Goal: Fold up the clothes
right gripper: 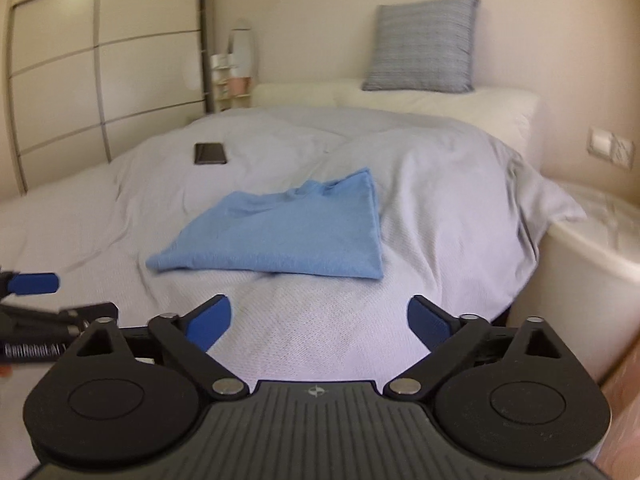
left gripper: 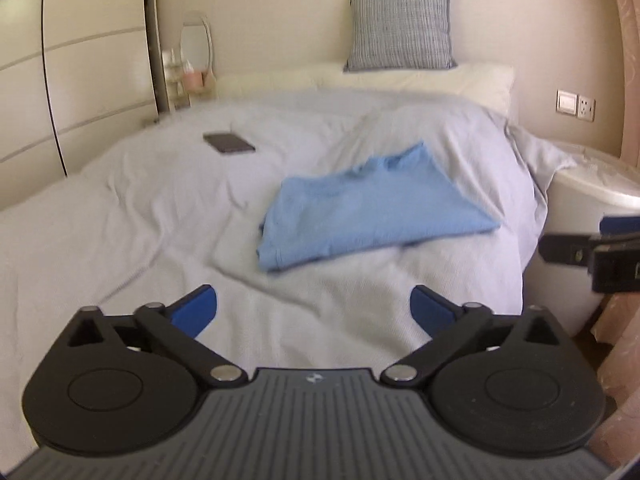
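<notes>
Pale grey quilted bedspread carries light blue cotton garment, lying folded in compact wedge, mid-bed. My left gripper and right gripper: both spread wide, empty, hovering short of garment. Any further fold: pinch matching corners, keep edges aligned.

Bed cover: pale grey, wrinkled, spread over the whole bed.
Phone: dark, flat on the cover, toward the far left.
Cushion: grey striped, upright against the wall.
Pillow: cream, lying under the cushion.
Wardrobe: cream panels, left side.
Mirror: oval, beside the wardrobe.
Wall switch: right wall.
</notes>
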A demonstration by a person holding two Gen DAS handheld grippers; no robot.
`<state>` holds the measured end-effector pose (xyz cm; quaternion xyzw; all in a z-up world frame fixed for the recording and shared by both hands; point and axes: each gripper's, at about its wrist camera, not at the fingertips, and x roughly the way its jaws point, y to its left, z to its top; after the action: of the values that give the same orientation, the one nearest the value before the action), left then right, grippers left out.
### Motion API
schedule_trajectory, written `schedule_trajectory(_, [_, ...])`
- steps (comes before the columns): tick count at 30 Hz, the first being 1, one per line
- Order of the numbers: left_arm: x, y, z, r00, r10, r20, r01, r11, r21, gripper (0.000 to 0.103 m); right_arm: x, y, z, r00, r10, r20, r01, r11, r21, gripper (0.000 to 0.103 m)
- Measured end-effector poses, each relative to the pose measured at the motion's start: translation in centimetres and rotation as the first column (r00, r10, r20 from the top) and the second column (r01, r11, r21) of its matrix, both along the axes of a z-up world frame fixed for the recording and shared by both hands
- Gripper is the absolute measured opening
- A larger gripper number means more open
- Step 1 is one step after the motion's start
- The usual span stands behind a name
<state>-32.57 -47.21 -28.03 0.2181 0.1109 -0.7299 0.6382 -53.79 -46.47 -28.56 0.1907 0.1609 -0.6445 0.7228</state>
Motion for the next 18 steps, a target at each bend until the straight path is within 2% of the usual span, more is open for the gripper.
schedule_trajectory(5, [-0.1,0.5,0.7,1.0,0.021,0.001,-0.021,1.0,-0.012,0.102,-0.1,0.9,0.8,0.998,-0.027,0.055,0.025,0.999,0.034,0.099])
schedule_trajectory(18, [0.2,0.8,1.7,0.995,0.029,-0.091,-0.027,0.999,0.024,0.102,-0.3,1.9,1.8,0.998,-0.031,0.06,0.028,0.998,0.056,0.099])
